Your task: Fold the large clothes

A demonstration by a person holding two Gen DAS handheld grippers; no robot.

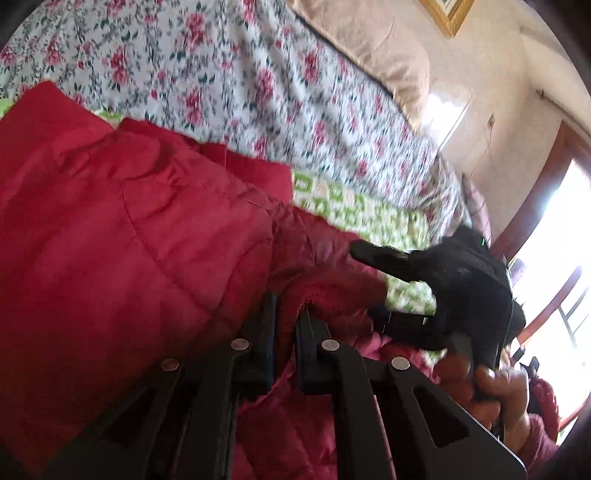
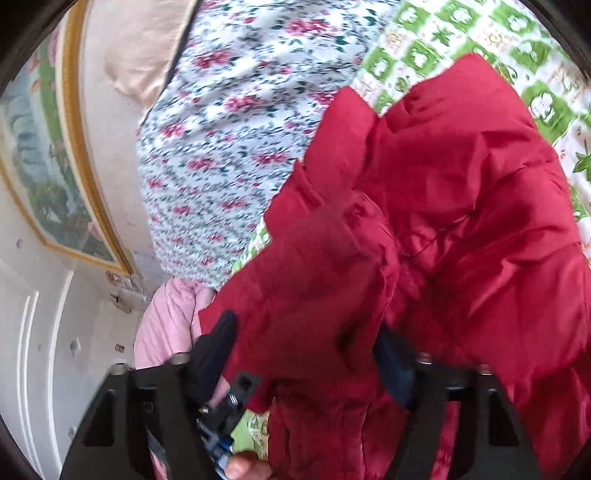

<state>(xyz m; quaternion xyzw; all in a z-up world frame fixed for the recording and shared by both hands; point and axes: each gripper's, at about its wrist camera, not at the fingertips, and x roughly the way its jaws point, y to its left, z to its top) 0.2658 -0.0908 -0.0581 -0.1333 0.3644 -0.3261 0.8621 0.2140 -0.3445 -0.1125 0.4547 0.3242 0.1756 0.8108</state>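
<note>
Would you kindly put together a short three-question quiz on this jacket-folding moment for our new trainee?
1. True or false: the left hand-held gripper is pinching a fold of the red padded jacket.
2. Which fabric lies directly under the jacket? A) green-and-white patterned sheet B) plain blue blanket C) bare wood
3. Fill in: in the right wrist view, the framed picture hangs on the ____ side of the image.

Key
1. True; red fabric sits between its nearly closed fingers.
2. A; the floral quilt lies further back.
3. Left.
</note>
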